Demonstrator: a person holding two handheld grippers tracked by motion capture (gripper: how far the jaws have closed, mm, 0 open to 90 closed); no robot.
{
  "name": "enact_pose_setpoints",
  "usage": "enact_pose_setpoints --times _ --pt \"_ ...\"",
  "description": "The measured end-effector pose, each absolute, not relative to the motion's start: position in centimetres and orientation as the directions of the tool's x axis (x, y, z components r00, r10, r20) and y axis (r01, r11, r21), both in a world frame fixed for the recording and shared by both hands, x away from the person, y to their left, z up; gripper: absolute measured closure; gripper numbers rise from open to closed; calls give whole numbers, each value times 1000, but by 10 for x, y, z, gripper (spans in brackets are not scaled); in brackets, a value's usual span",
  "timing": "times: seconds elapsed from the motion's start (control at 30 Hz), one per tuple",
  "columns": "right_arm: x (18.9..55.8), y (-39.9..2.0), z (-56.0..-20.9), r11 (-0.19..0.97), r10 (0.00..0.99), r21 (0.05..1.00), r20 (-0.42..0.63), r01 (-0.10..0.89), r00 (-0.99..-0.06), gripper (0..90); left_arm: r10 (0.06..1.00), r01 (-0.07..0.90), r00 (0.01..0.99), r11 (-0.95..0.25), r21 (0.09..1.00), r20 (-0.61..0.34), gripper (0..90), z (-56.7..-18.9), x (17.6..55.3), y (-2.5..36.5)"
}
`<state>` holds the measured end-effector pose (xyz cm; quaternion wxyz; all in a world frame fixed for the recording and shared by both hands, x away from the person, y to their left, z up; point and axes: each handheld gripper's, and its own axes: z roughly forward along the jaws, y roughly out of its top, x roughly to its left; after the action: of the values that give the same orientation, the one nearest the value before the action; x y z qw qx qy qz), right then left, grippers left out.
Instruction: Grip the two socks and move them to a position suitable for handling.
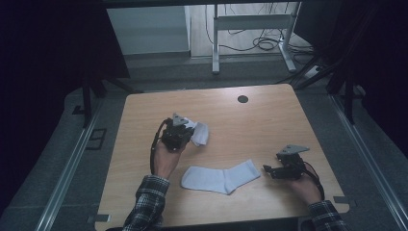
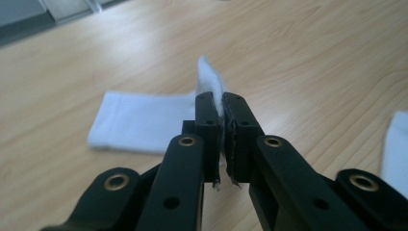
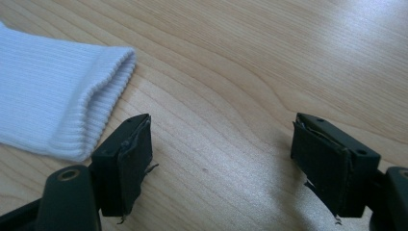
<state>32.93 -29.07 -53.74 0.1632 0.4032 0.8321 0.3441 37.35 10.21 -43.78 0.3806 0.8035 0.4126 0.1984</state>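
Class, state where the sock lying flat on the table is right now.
In the high view, the flat sock lies near the table's front edge, between both hands, its cuff toward the right gripper.

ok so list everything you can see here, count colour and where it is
sock held: 1, white, pinched in the left gripper, just above the table left of centre
sock flat: 1, white, lying on the table near the front edge, cuff end toward the right gripper
table: 1, light wood, centre of the high view
hole in table: 1, dark and round, near the far edge
desk frame: 1, white metal, on the floor beyond the table
cables: several, black, on the floor under that frame
left gripper: 1, black, shut on the held sock
right gripper: 1, black, jaws open beside the flat sock's cuff
sleeves: 2, plaid, bottom edge
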Motion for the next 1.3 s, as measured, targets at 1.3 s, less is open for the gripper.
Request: enact_pose_setpoints --times 1.3 --pt "329 -289 -537 438 789 700 3 565 -614 222 877 565 479 -343 751 40 827 -448 378 140"
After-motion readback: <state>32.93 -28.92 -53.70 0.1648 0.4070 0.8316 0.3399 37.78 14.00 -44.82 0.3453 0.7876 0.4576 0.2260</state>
